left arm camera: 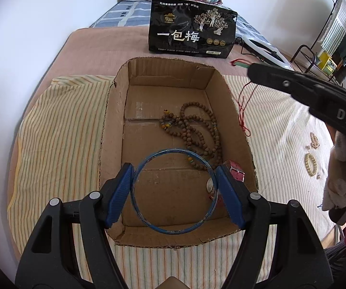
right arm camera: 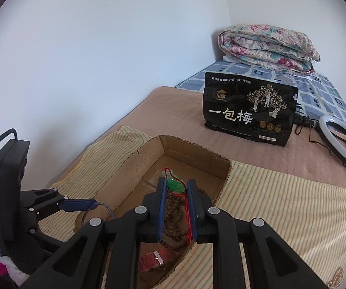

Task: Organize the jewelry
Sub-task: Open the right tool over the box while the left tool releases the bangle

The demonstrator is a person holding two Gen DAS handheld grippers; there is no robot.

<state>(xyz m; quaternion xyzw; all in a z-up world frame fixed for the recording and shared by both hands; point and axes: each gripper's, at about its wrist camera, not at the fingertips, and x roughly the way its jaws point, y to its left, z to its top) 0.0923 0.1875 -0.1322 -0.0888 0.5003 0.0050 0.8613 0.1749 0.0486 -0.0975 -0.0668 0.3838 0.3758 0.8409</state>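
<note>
Gripping a thin blue metal bangle (left arm camera: 175, 191) across its width, the left gripper (left arm camera: 175, 190) hangs over the shallow brown cardboard box (left arm camera: 238, 130), its ribbed blue pads clamped on the ring. Inside, a coiled strand of round wooden beads (left arm camera: 197, 132) lies at one o'clock from the bangle. The right gripper (right arm camera: 176, 207), jaws nearly together, pinches a red cord carrying a glossy green pendant (right arm camera: 176, 185) above the box.

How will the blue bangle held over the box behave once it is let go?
The blue bangle looks rigid: it keeps its ring shape between the left claw pads. Thin and round, it may roll or slide inside the cardboard box, probably landing near the wooden beads.
</note>
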